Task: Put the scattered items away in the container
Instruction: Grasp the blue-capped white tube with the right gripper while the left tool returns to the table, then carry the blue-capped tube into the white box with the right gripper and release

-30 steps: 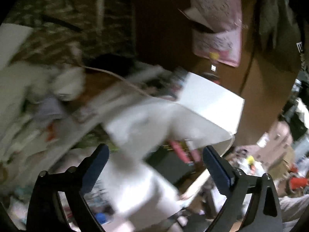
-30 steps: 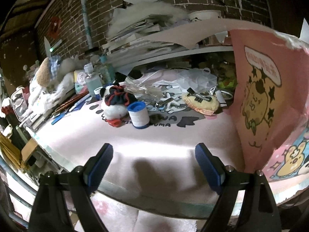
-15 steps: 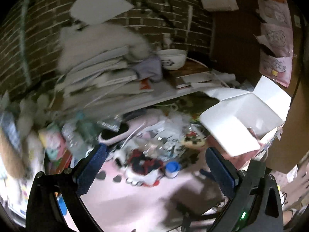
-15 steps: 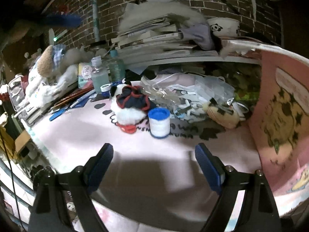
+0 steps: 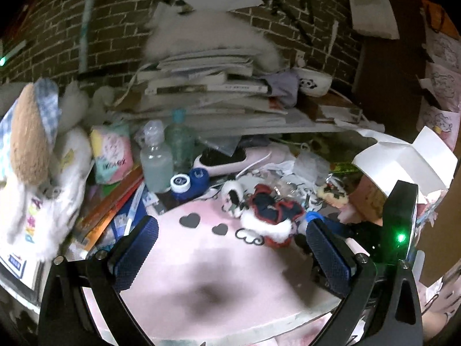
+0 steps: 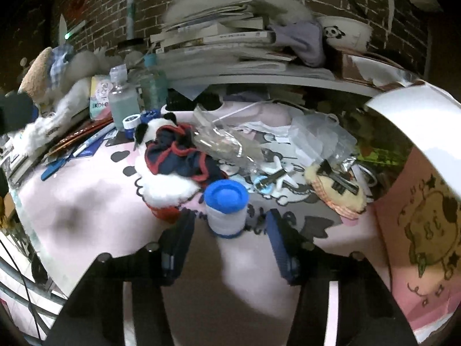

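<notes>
The right gripper [image 6: 227,227] is closing its jaws around the small white jar with a blue lid [image 6: 226,209], pads not yet touching. A panda plush in navy-and-red clothes [image 6: 170,167] crowds it at ten o'clock, the pink cartoon-printed box [image 6: 417,230] at three. The left gripper [image 5: 229,249] hangs wide open and empty over the pink mat [image 5: 201,274].

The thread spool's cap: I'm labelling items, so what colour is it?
Blue, on the white thread spool; clearest in the right wrist view.
</notes>
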A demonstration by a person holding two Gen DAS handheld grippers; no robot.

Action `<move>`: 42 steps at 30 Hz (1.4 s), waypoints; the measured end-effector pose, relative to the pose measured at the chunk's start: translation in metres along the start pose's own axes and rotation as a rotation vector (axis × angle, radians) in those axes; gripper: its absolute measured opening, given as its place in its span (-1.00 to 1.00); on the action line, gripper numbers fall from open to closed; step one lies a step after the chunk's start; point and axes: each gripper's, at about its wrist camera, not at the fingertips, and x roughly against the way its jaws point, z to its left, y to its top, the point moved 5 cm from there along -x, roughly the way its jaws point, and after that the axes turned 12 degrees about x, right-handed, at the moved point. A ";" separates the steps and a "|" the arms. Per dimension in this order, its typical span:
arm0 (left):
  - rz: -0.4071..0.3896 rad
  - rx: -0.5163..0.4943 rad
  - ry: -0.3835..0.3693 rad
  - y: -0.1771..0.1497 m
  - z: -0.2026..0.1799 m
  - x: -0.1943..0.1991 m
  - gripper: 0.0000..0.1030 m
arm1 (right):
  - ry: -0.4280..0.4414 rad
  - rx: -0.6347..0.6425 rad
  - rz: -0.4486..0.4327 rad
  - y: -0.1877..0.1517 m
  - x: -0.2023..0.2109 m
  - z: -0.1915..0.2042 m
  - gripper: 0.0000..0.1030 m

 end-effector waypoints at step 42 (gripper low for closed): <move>0.063 -0.078 0.065 -0.013 -0.022 -0.007 1.00 | -0.040 0.099 -0.114 0.068 0.152 -0.083 -0.47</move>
